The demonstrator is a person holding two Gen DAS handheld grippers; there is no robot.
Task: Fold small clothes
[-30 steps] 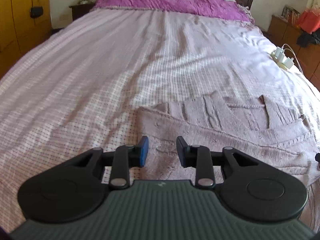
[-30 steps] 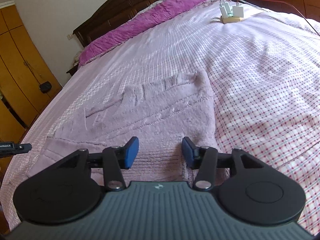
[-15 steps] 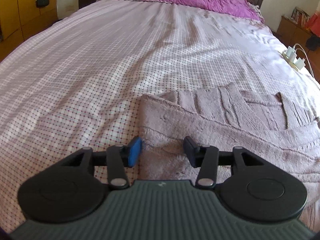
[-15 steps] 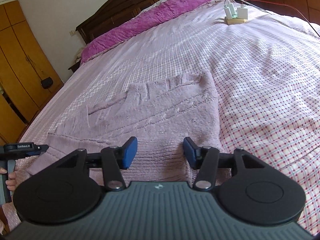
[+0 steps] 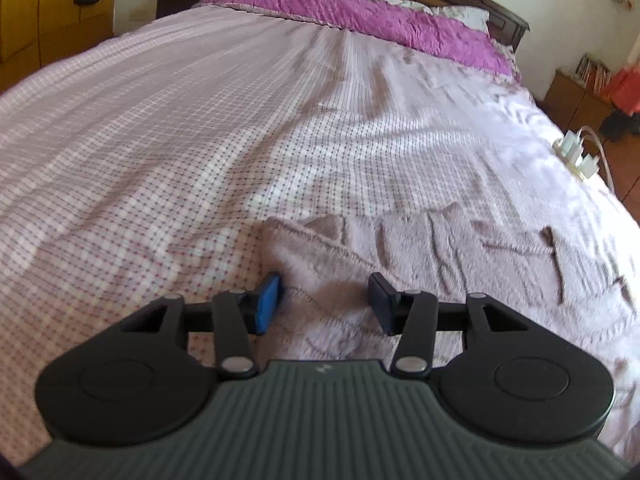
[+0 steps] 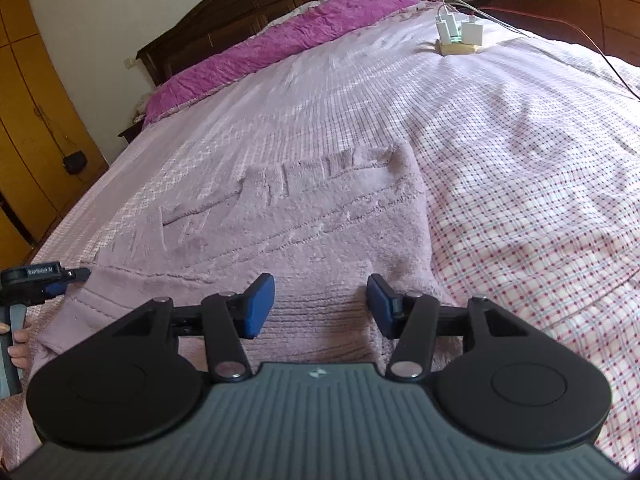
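Note:
A mauve fleecy garment [image 5: 440, 264] lies spread flat on the checked bedsheet [image 5: 180, 140]. My left gripper [image 5: 325, 300] hovers low over its left edge, jaws apart, with the cloth's corner lying under and between the blue pads untouched. In the right wrist view the same garment [image 6: 300, 220] stretches away, and my right gripper [image 6: 320, 304] stands open just above its ribbed hem near the right side. The left gripper [image 6: 68, 280] shows at that view's left edge, with fingers of a hand below it.
A power strip with white chargers [image 6: 458, 36] and cables rests on the bed's far right side, also visible as a power strip [image 5: 576, 156]. A magenta pillow cover [image 5: 352, 12] lies by the dark headboard. Wooden wardrobes [image 6: 32, 120] stand beside the bed.
My left gripper has dropped closer to the garment's left edge and its jaws have widened. The right gripper has hardly moved.

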